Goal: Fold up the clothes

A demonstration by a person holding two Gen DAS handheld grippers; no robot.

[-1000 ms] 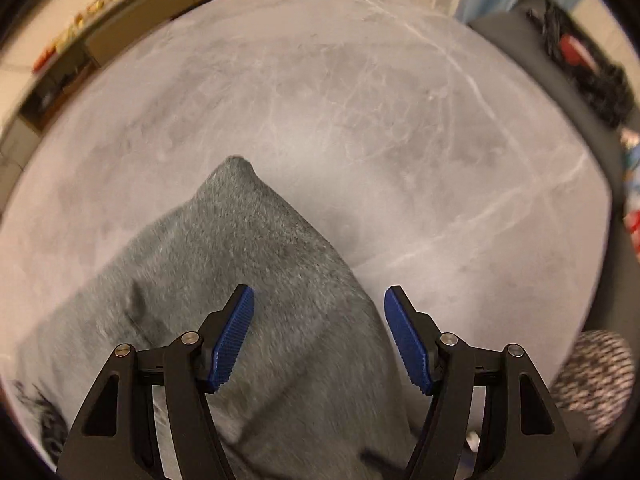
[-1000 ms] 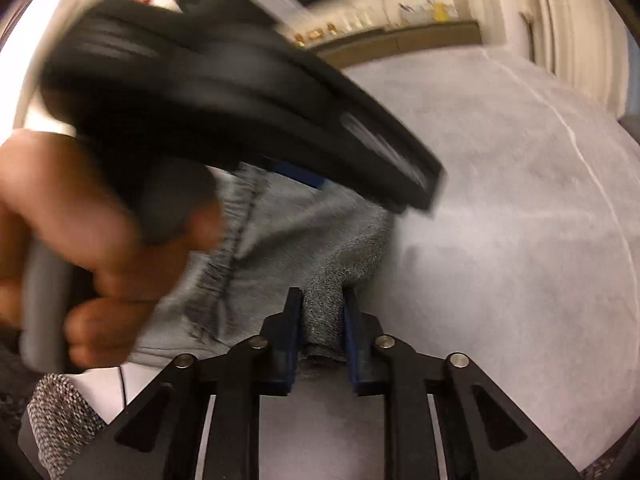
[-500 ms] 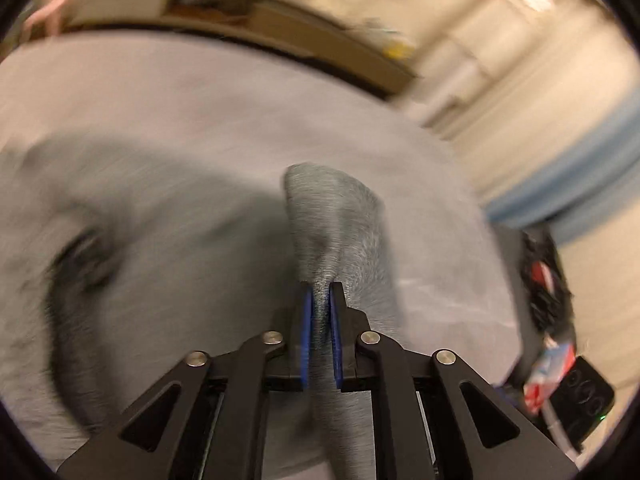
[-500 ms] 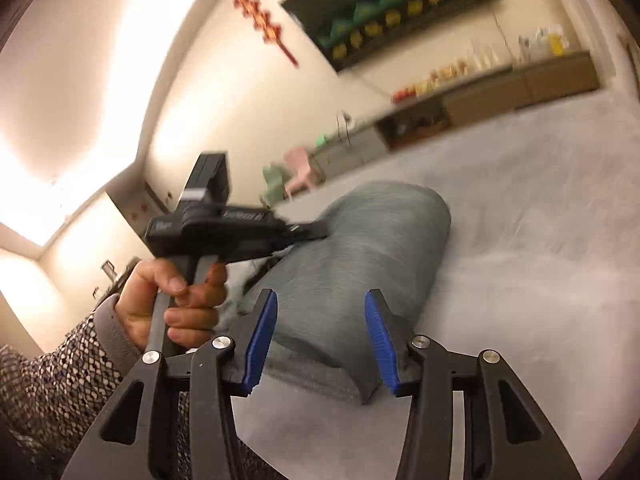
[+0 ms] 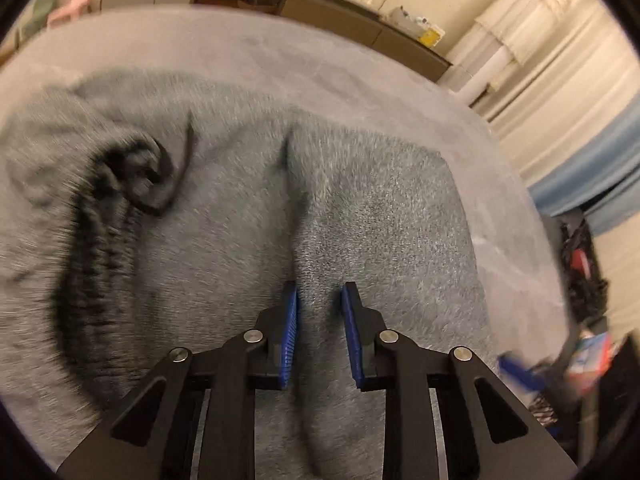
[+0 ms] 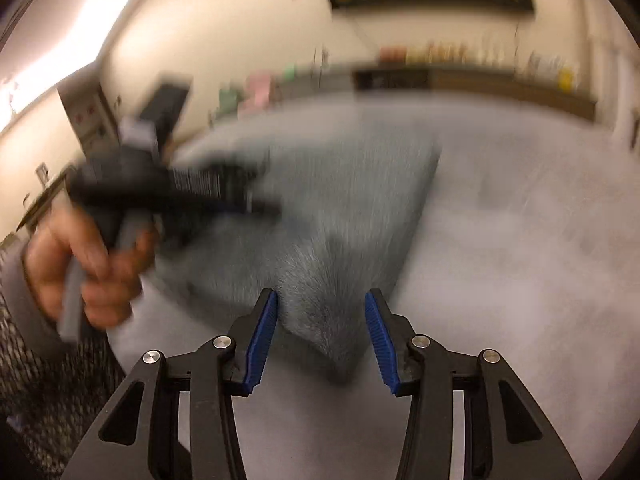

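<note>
The grey sweatpants [image 5: 248, 216] lie folded over on the grey marbled bench [image 5: 360, 68], waistband and drawstring to one side. The left gripper [image 5: 318, 328] hovers low over the fold, its fingers parting with a ridge of cloth between them, seemingly letting the layer settle. The right gripper [image 6: 320, 340] is released, fingers wide either side of the near corner, touching nothing.

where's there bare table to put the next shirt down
Bare grey table lies right of the folded grey garment, out to the far sideboard. Left is crowded: the left gripper and the hand holding it.
</note>
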